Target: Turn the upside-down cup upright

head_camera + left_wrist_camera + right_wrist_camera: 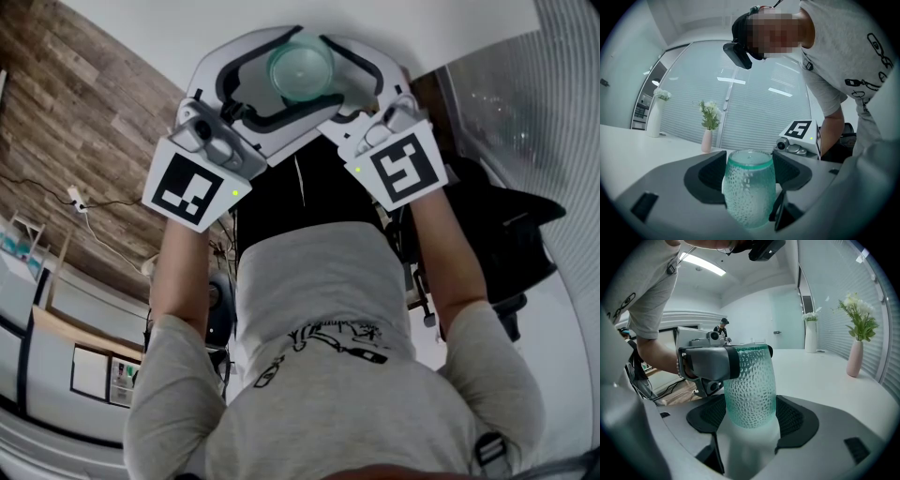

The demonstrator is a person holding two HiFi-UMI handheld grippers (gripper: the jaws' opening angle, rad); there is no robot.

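A teal dimpled cup [300,67] stands on the white table [169,23] with its closed base upward. Both of my grippers meet at it from opposite sides. In the left gripper view the cup [750,187] fills the gap of the left gripper [750,176], and both dark pads lie against its sides. The right gripper [751,413] tilts down on the cup [750,390] lower on its body, with no gap showing at either pad. From there the left gripper's jaw crosses the cup's upper left. In the head view the left gripper [281,82] and the right gripper [323,82] ring the cup.
A pink vase with flowers [856,357] and a tall white vase [811,336] stand further back on the table. A black chair [511,234] is by my right side, a wooden floor [66,122] with a cable at the left. Another person [723,329] stands far off.
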